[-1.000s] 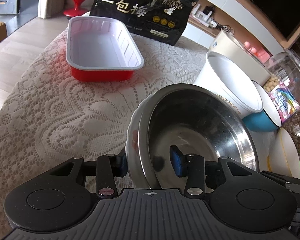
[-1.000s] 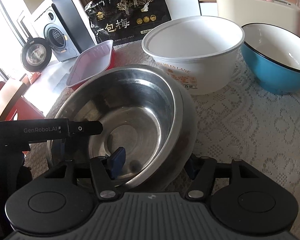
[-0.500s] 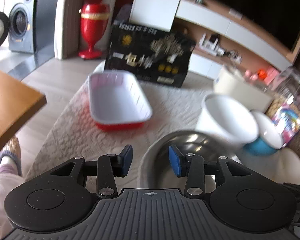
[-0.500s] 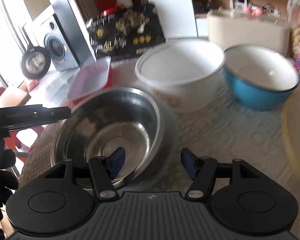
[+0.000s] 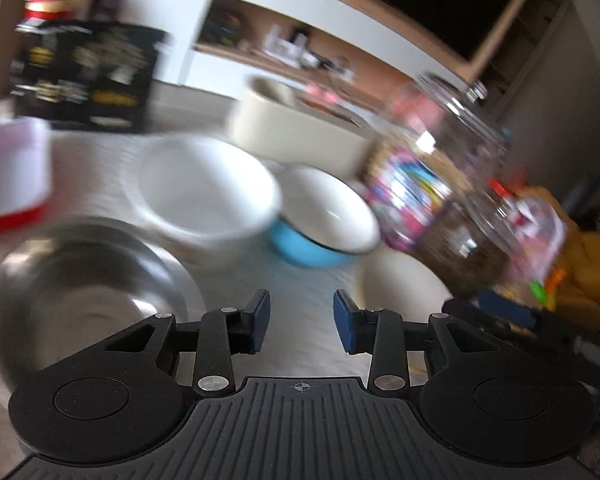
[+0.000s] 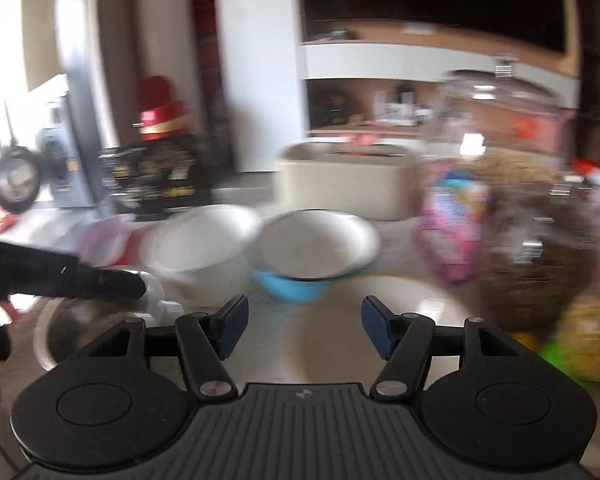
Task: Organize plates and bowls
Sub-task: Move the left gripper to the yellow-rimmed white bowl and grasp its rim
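Seen from the left wrist, the left gripper (image 5: 298, 322) hangs above the tablecloth (image 5: 300, 300) with its blue pads part-way apart and nothing between them — its jaws have just been closing on empty air. The steel bowl (image 5: 88, 292) sits on the cloth to the lower left, clear of the fingers. Behind it stands a white tub (image 5: 208, 188), and just beside that, to the right, a blue bowl (image 5: 324, 216) with a white inside. A pale plate (image 5: 400, 284) lies near the right finger, its near edge hidden by the gripper's frame. A red tray (image 5: 12, 176) with a white lining shows at the left edge, a black bag (image 5: 84, 76) stands at the back, and clear jars (image 5: 440, 168) of snacks crowd the right side; everything is blurred. From the right wrist, the right gripper (image 6: 304, 326) also stands open at a middling width, empty, over the cloth and the left edge of the plate (image 6: 380, 320). The blue bowl (image 6: 312, 252) and the tub (image 6: 204, 244) sit side by side beyond its fingertips, whether touching the blur does not show. The steel bowl (image 6: 80, 328) rests at the lower left, partly covered by the black body of the left gripper (image 6: 72, 280) that reaches in from that edge. A cream box (image 6: 344, 176) stands behind the bowls, the jars (image 6: 500, 184) at right.
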A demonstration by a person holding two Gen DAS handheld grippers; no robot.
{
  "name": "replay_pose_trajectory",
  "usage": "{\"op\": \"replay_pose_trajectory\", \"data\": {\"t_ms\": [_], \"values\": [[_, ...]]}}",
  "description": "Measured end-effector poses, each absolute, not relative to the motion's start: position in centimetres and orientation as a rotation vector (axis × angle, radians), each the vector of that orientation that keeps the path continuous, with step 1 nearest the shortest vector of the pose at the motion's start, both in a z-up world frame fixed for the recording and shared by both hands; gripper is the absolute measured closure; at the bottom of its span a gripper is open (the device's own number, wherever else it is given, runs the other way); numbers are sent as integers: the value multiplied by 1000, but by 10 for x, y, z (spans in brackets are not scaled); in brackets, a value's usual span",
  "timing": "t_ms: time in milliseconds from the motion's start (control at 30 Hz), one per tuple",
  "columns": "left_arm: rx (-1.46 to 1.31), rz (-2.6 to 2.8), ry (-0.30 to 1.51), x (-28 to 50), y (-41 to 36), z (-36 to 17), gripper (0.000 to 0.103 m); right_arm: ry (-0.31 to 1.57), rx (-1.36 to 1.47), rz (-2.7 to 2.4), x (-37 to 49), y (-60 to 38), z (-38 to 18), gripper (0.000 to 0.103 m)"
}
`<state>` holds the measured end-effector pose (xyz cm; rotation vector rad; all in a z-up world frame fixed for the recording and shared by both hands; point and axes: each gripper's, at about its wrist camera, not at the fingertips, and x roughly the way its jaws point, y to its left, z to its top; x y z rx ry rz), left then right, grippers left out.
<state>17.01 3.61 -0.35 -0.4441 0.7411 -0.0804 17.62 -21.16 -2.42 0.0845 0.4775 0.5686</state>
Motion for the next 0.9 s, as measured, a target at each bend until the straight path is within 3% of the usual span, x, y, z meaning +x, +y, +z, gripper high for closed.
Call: {"op": "replay_pose_trajectory", "data": {"t_ms": [333,900], "values": [[-490,-164,760,194,-11,-19,65,560,149,355,226,-288,-65,40],[-422,-67,893,240,-36,-53,65,722,260,447,285,-273,-103,43]]}}
